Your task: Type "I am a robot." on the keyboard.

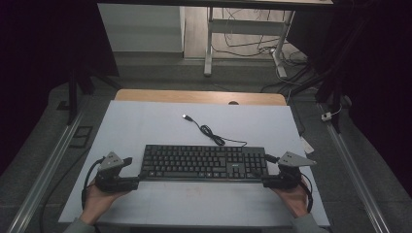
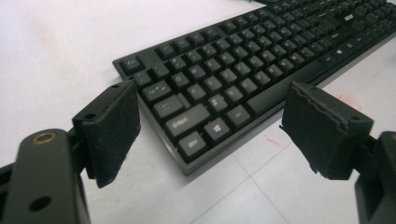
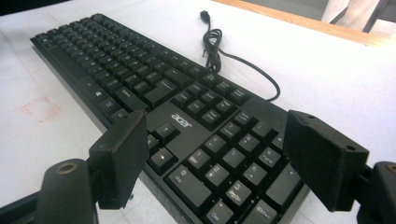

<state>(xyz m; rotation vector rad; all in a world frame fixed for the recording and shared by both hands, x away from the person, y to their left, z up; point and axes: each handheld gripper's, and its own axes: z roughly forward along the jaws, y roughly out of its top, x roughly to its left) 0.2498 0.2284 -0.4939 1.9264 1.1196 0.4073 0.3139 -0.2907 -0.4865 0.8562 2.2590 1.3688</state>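
Observation:
A black keyboard (image 1: 204, 162) lies across the middle of the white sheet, its cable (image 1: 209, 131) coiled behind it and ending in a USB plug (image 1: 185, 116). My left gripper (image 1: 133, 180) sits at the keyboard's left front corner. In the left gripper view its jaws (image 2: 210, 112) stand wide apart with that corner of the keyboard (image 2: 205, 140) between them, untouched. My right gripper (image 1: 265, 180) is at the right front corner. Its jaws (image 3: 219, 140) are open over the number pad end of the keyboard (image 3: 196, 121), with the cable (image 3: 219, 51) beyond.
The white sheet (image 1: 145, 121) covers a wooden table whose far edge (image 1: 194, 96) shows behind it. Faint red marks (image 3: 39, 108) are on the sheet in front of the keyboard. Metal rails (image 1: 48, 165) run along both sides, and desk legs (image 1: 209, 43) stand beyond.

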